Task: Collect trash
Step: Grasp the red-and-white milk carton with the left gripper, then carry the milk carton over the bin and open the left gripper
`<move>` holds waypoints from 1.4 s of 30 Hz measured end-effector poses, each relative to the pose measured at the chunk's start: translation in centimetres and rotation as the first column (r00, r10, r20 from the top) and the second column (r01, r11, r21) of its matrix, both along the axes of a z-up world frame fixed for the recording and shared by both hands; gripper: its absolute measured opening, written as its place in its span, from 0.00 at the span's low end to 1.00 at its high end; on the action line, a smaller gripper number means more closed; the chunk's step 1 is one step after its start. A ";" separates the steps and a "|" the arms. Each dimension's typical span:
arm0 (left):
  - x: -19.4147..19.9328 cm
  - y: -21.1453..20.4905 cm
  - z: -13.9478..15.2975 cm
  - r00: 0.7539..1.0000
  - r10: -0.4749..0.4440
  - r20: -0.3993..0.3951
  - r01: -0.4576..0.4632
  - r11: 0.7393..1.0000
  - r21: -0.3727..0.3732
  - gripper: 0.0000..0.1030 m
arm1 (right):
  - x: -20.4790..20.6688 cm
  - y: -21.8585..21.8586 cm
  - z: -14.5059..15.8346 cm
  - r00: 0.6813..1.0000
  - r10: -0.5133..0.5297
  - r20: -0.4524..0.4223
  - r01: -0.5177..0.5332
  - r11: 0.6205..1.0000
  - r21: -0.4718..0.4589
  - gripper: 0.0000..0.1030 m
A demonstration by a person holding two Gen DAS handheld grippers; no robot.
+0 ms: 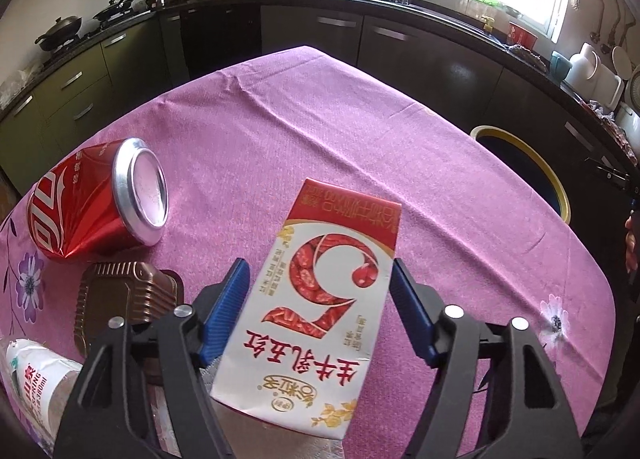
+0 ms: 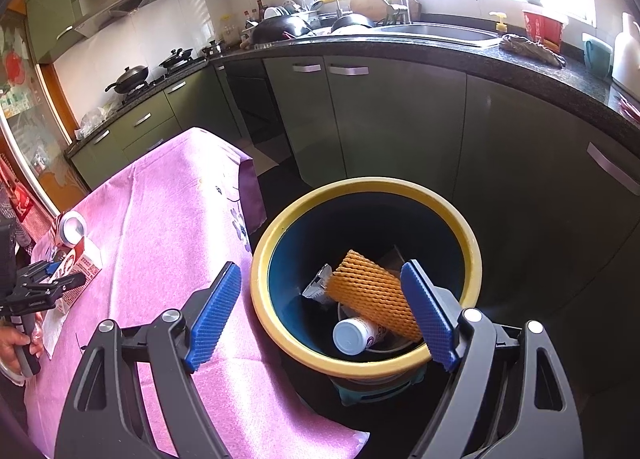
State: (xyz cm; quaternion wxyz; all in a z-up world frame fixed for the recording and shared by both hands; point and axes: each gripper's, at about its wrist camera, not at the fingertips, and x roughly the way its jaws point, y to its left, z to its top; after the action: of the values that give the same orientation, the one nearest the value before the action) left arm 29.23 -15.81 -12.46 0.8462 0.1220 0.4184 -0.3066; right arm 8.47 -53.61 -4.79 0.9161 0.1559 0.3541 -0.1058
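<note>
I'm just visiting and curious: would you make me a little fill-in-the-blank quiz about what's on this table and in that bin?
1. The milk carton lies between the blue fingers of the ____ gripper.
2. The crushed soda can lying on its side is ____ in colour.
3. The tablecloth is ____.
4. The bin beside the table has a ____ rim, and an orange foam net lies inside.

Missing words: left; red; pink; yellow

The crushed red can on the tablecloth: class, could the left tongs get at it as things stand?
Probably not yet. The left tongs straddle the milk carton, which fills the gap. The crushed red can lies beside them with nothing covering it, so once the carton is gone the way looks free.
</note>
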 end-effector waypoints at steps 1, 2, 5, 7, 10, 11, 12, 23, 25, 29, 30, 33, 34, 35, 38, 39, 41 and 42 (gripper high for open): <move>0.0 0.0 0.0 1.000 0.001 -0.001 -0.001 1.000 -0.002 0.61 | 0.0 0.0 0.0 1.000 0.001 0.000 -0.001 1.000 0.000 0.79; 0.0 0.0 0.1 1.000 0.000 -0.003 0.000 1.000 -0.006 0.58 | 0.0 0.0 0.0 1.000 0.003 0.000 -0.003 1.000 0.000 0.79; -0.4 0.0 0.4 1.000 -0.009 -0.006 0.009 1.000 -0.018 0.52 | 0.0 0.1 0.0 1.000 0.007 0.001 -0.007 1.000 0.003 0.79; -0.8 -0.1 0.8 1.000 -0.021 0.002 0.022 0.999 -0.030 0.52 | 0.0 0.1 0.0 1.000 0.009 0.003 -0.009 1.000 0.004 0.79; -1.5 -0.6 1.5 0.999 -0.039 0.018 0.039 0.999 -0.035 0.51 | -0.2 0.0 0.2 1.000 0.012 0.009 -0.012 1.000 0.005 0.79; -1.8 -0.8 1.8 0.999 -0.044 0.022 0.045 0.998 -0.039 0.50 | -0.2 0.0 0.2 1.000 0.013 0.010 -0.013 1.000 0.005 0.79; -2.1 -1.1 2.2 0.998 -0.051 0.026 0.052 0.998 -0.047 0.50 | -0.3 0.0 0.3 1.000 0.013 0.013 -0.013 1.000 0.006 0.79; -5.8 -5.7 5.9 0.983 -0.166 0.074 0.172 0.982 -0.080 0.50 | -1.6 -1.2 1.4 0.999 0.001 0.052 -0.002 1.000 0.014 0.79; -6.3 -7.3 6.6 0.977 -0.202 0.074 0.208 0.974 -0.090 0.50 | -2.2 -1.8 1.9 0.998 -0.018 0.068 0.017 1.000 0.011 0.79; -7.5 -12.1 7.5 0.954 -0.289 0.078 0.296 0.950 -0.103 0.50 | -3.7 -3.4 2.9 0.992 -0.068 0.104 0.066 0.998 0.015 0.79; -7.7 -13.5 7.6 0.948 -0.309 0.076 0.315 0.943 -0.104 0.50 | -4.3 -3.9 3.1 0.990 -0.080 0.113 0.078 0.997 0.017 0.79; -7.9 -17.5 7.5 0.932 -0.357 0.064 0.362 0.926 -0.109 0.50 | -5.7 -5.2 3.6 0.985 -0.109 0.131 0.107 0.994 0.025 0.79; -7.9 -19.4 7.4 0.925 -0.375 0.060 0.380 0.918 -0.111 0.50 | -6.2 -5.6 3.7 0.983 -0.119 0.137 0.116 0.993 0.028 0.79; -7.8 -20.6 7.2 0.921 -0.386 0.059 0.390 0.914 -0.111 0.50 | -6.6 -6.0 3.8 0.981 -0.128 0.143 0.125 0.992 0.031 0.79; -7.3 -25.3 6.8 0.911 -0.407 0.069 0.413 0.905 -0.104 0.51 | -7.7 -7.2 3.9 0.976 -0.152 0.153 0.147 0.988 0.046 0.80; -6.9 -27.1 6.4 0.909 -0.412 0.069 0.417 0.903 -0.102 0.51 | -8.0 -7.5 3.9 0.975 -0.159 0.156 0.153 0.987 0.051 0.80; -6.3 -29.4 5.9 0.910 -0.410 0.061 0.414 0.903 -0.111 0.67 | -8.5 -8.2 3.8 0.972 -0.171 0.158 0.163 0.985 0.063 0.80; -6.0 -30.6 5.6 0.909 -0.411 0.063 0.416 0.902 -0.116 0.75 | -8.6 -8.4 3.8 0.971 -0.176 0.159 0.167 0.984 0.067 0.80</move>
State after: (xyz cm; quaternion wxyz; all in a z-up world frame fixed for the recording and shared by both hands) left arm 23.21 -46.38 -6.87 0.7756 0.1596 0.3467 -0.5027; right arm -0.09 -62.01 -1.01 0.9252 0.2183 0.2651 -0.1617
